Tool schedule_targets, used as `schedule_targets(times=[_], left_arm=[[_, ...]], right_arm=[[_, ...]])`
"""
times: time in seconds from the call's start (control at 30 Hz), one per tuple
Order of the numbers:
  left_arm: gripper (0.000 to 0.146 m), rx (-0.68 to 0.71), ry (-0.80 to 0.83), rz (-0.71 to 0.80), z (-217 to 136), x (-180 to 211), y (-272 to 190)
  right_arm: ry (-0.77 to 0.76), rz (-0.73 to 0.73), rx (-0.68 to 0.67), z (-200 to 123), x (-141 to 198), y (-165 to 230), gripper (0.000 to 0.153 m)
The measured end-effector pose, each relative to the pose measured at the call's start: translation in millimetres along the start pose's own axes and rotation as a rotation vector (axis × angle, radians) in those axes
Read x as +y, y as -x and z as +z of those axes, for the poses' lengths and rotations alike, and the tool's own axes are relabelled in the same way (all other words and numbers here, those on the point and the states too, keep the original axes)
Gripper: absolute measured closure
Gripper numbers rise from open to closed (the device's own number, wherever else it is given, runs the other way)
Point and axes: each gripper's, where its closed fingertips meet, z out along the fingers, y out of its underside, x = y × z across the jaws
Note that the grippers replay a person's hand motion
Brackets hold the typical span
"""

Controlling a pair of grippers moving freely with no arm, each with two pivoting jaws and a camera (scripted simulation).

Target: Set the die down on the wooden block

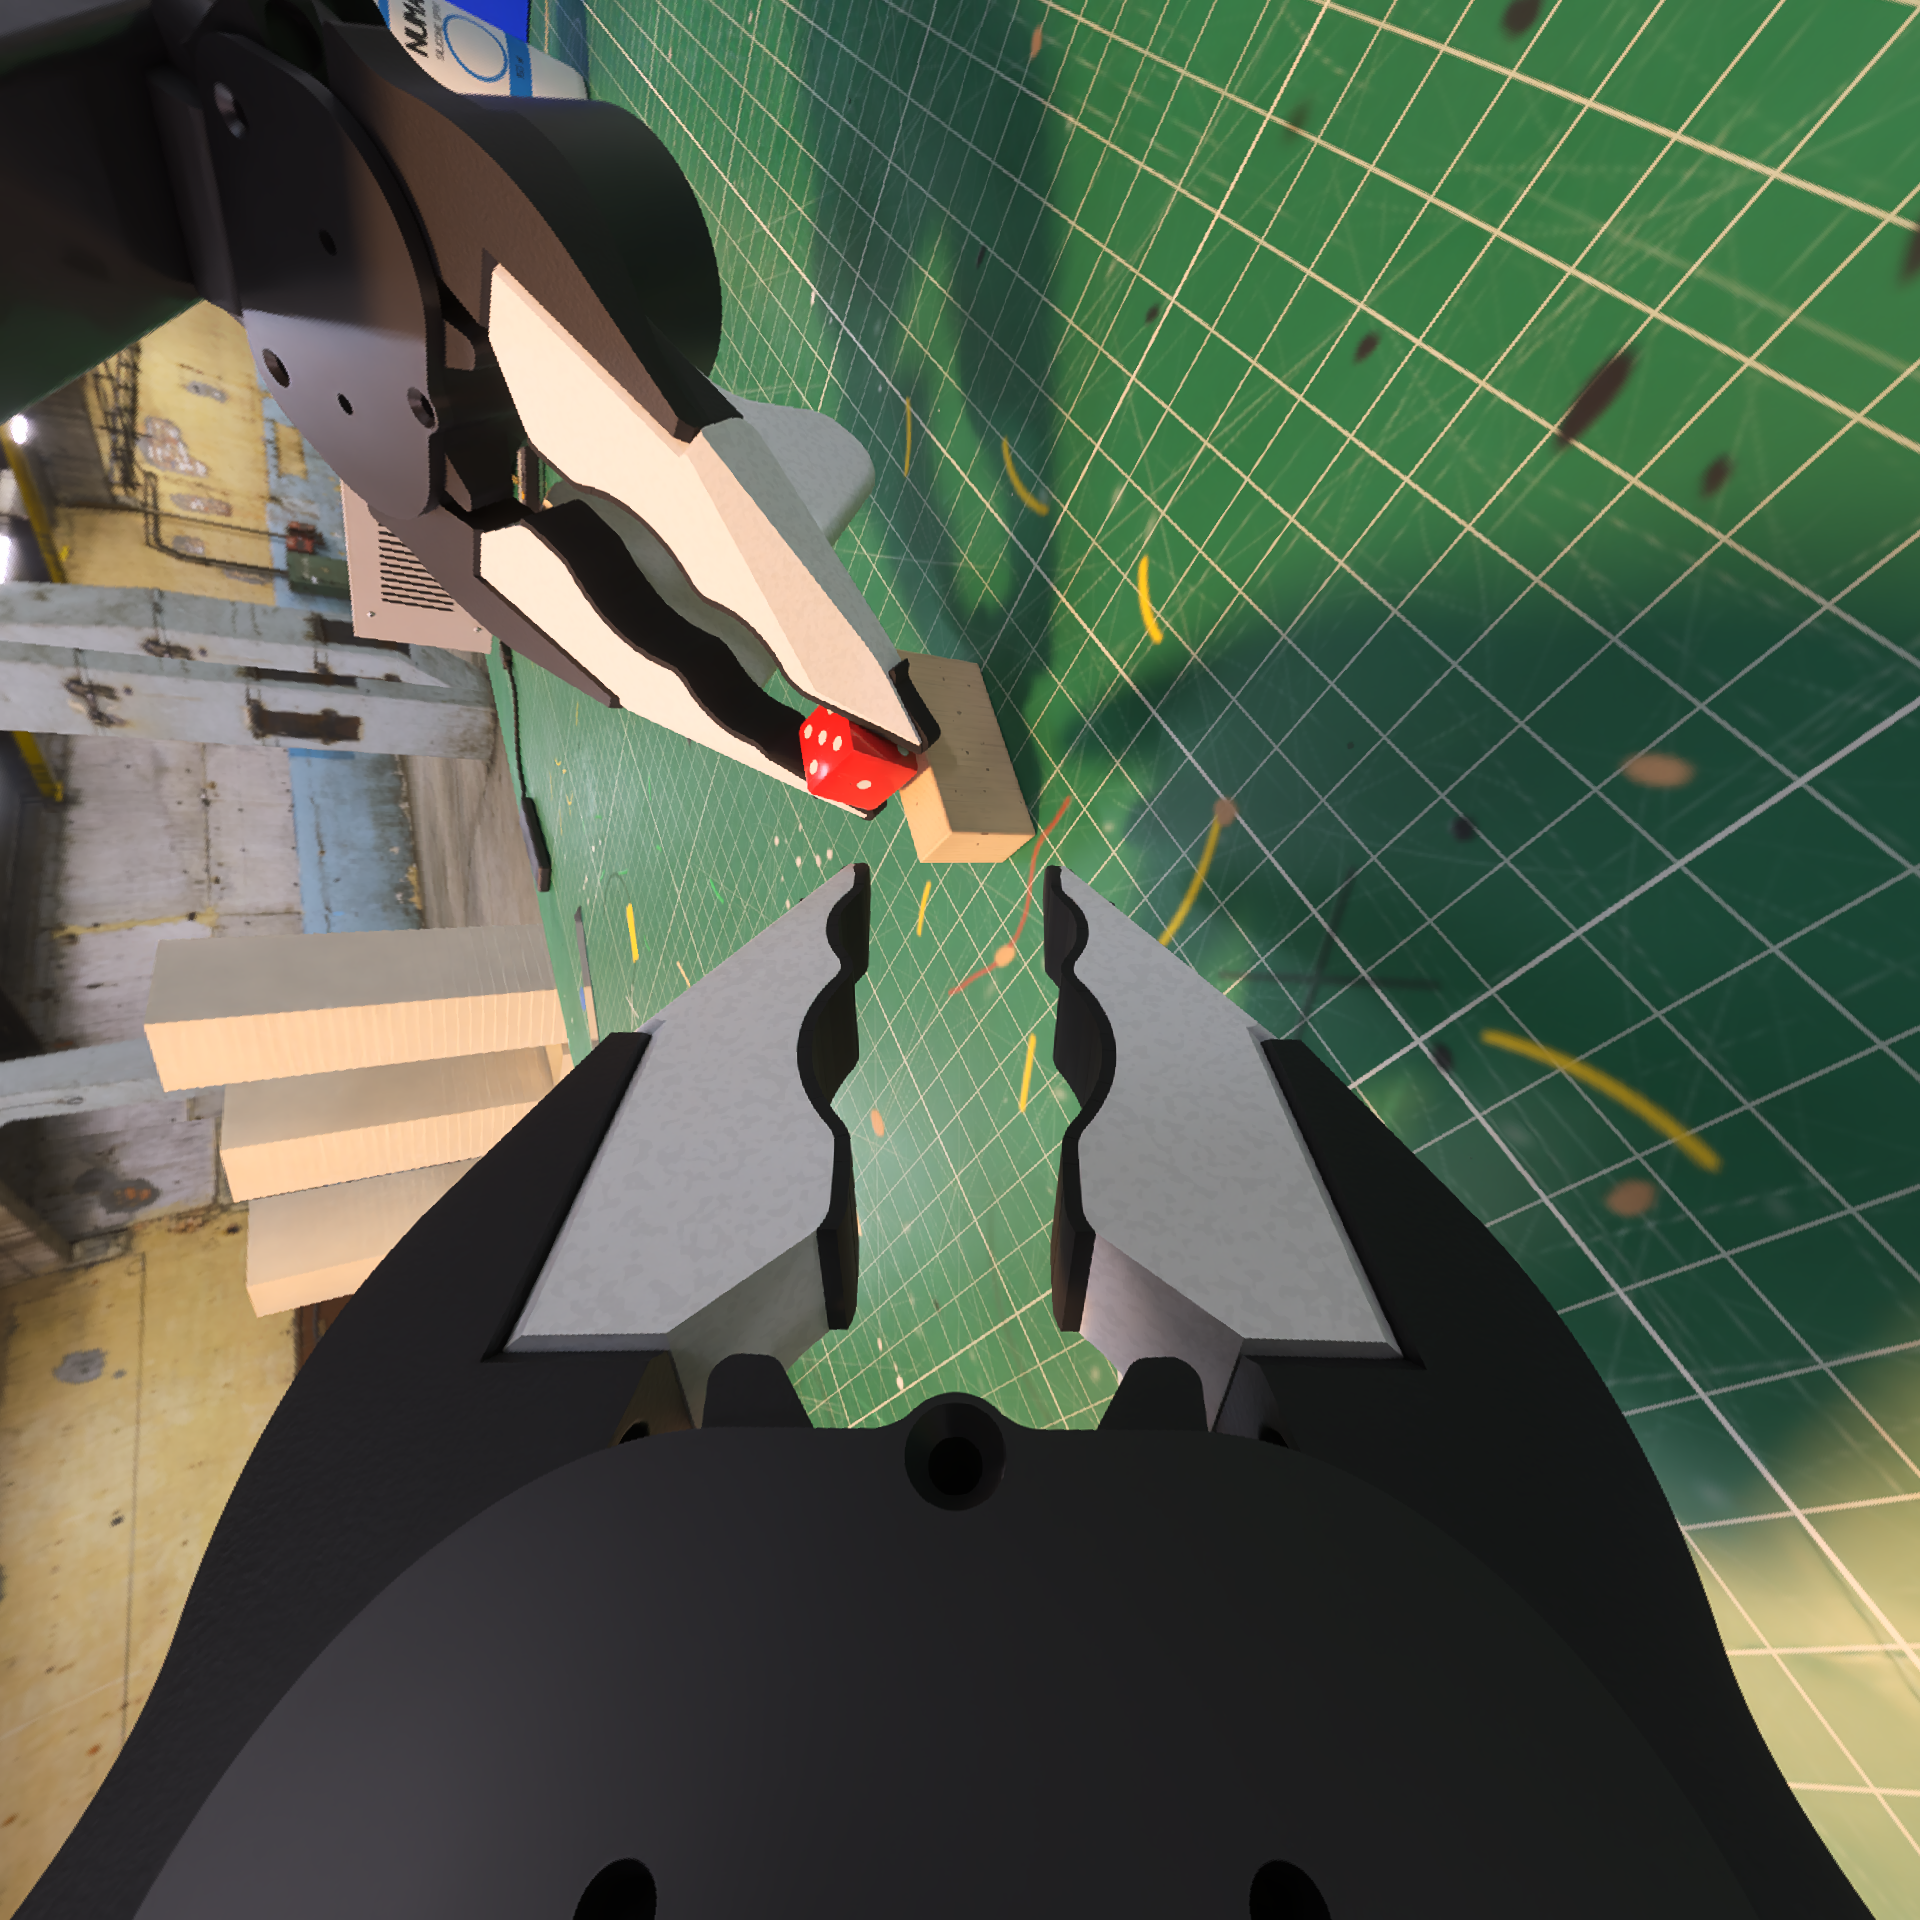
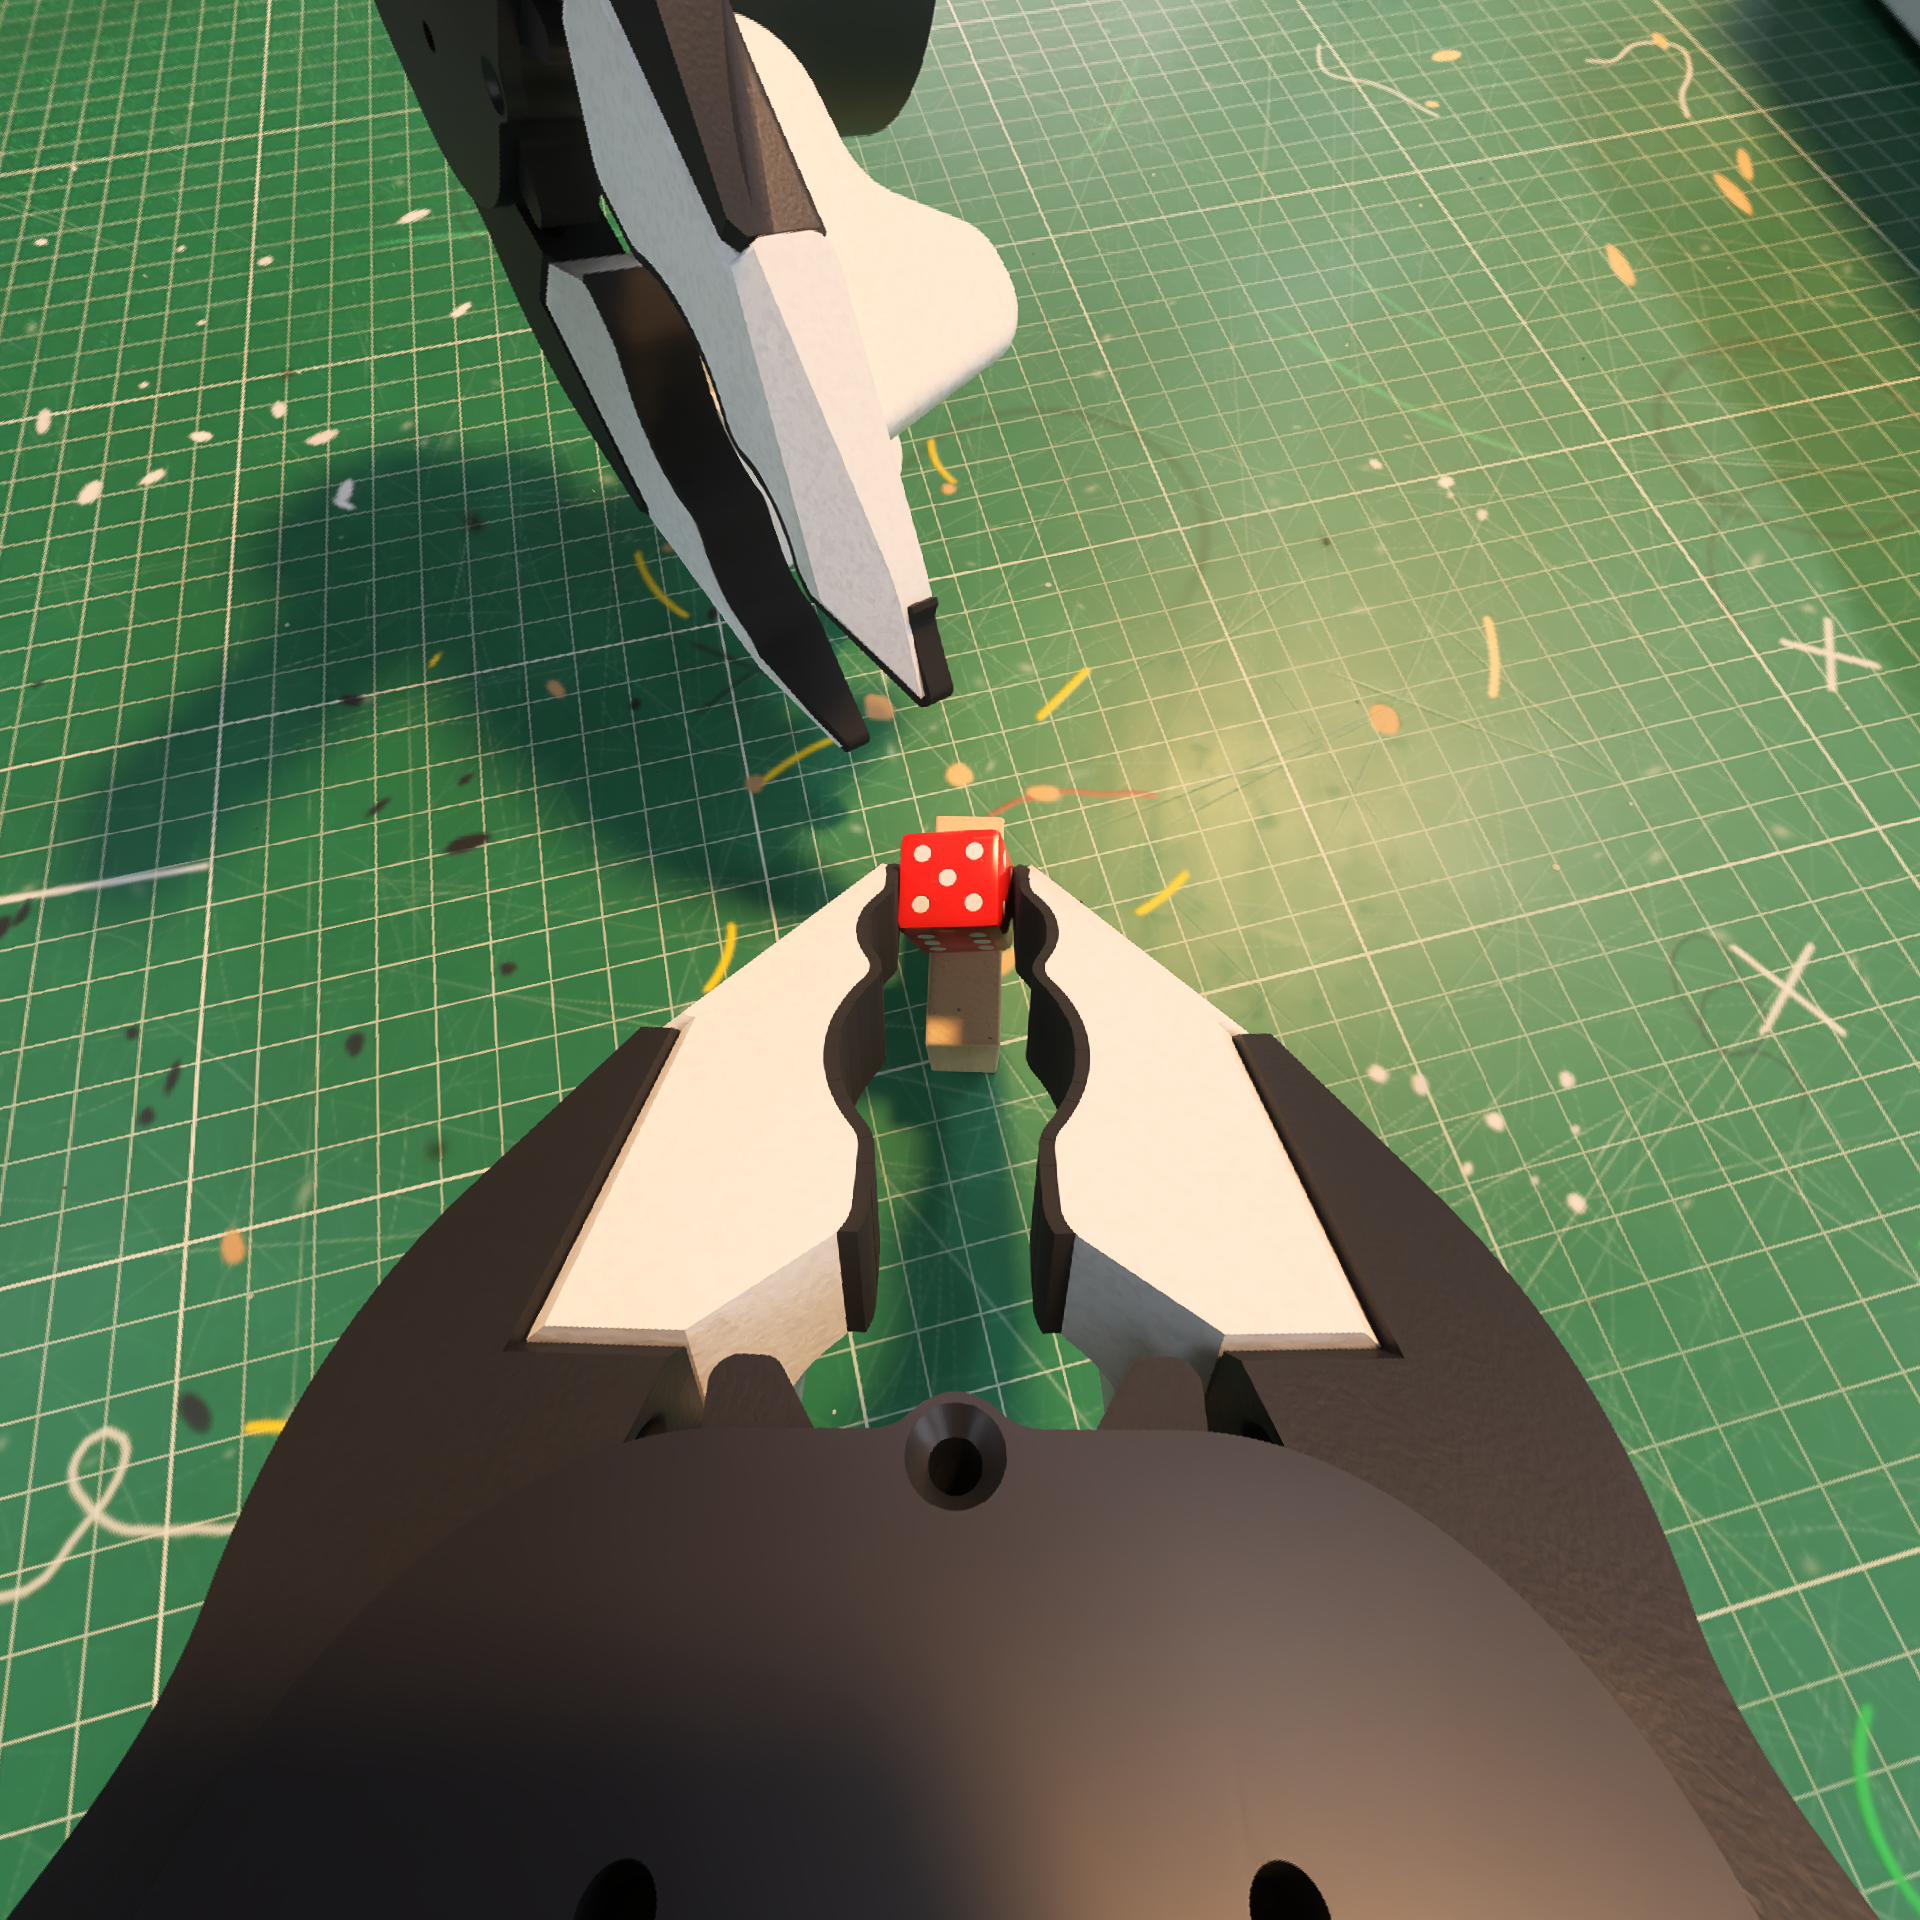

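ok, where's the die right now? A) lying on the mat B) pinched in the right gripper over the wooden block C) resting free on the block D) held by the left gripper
B: the red die sits clamped between the right gripper fingertips, with the wooden block right under it; the left gripper is open and holds nothing.

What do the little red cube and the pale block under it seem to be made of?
The red die looks like glossy plastic: saturated colour, rounded edges, a soft shine and white painted pips. The block looks like unfinished light wood: matt, pale tan, with faint speckled grain and sharp corners. Neither can be confirmed by sight alone.
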Motion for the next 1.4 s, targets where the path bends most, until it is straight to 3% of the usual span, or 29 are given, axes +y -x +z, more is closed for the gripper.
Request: schedule_targets(times=[1.4], left_arm=[[0.117, -0.065, -0.019, -0.084, 5.7, -2.3, -1.1]], right_arm=[[0.01, 0.013, 0.009, 1.3, 1.7, -0.8, 0.132]])
